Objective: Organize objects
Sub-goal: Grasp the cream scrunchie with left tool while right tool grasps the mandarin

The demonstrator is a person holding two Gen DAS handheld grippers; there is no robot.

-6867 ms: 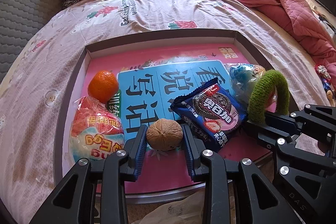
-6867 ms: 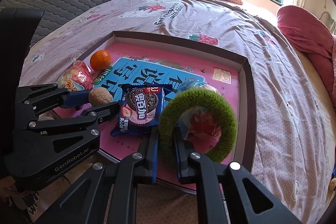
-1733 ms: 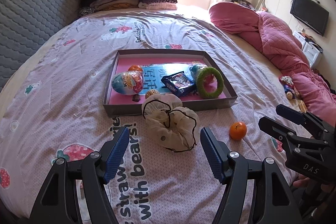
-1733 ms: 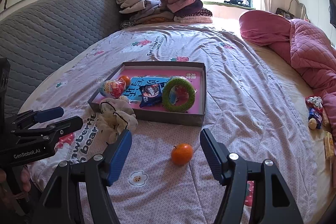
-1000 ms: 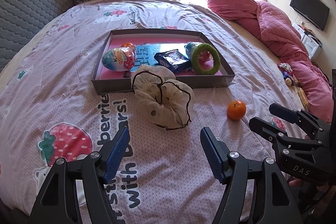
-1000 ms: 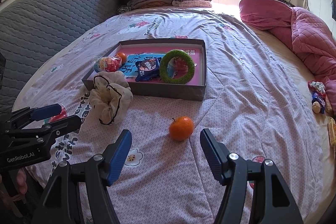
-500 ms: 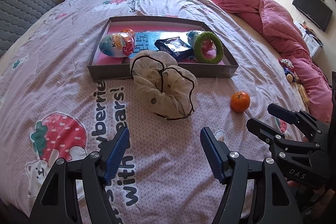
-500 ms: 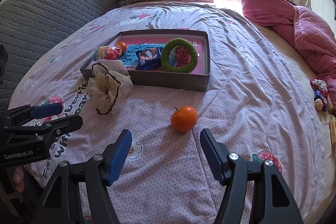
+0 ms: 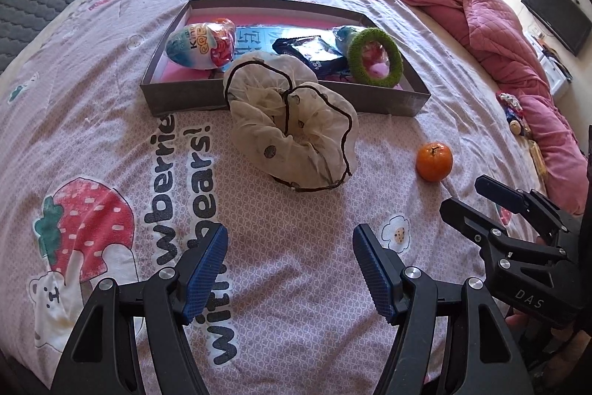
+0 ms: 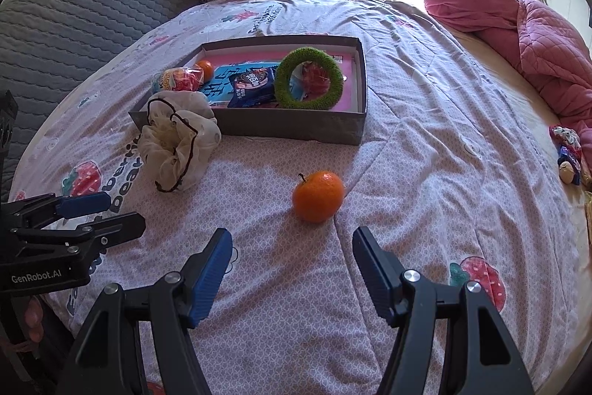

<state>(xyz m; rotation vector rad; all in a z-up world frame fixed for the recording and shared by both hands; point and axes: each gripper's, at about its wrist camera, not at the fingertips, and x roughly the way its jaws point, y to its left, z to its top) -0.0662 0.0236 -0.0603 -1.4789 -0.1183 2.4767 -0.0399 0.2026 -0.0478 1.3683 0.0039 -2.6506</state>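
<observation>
The bed [image 10: 425,121] is covered with a pink printed sheet, soft and creased, so nothing on it sits level. A shallow cardboard tray [image 10: 296,128] lies mid-bed, already holding a foil-wrapped egg [image 9: 201,43], a snack packet [image 10: 251,86], a fuzzy green ring [image 10: 309,78] and a small orange. In front of it, touching its near wall, slumps a cream drawstring bag [image 9: 292,121] (mouth open, thin cloth, dark cord).

A loose tangerine [image 10: 318,197], round and glossy, rests just ahead of the right gripper [image 10: 292,265], whose jaws stand wide and empty, probably lined up to take it. The left gripper [image 9: 288,260] likewise hangs wide and empty, facing the bag.
</observation>
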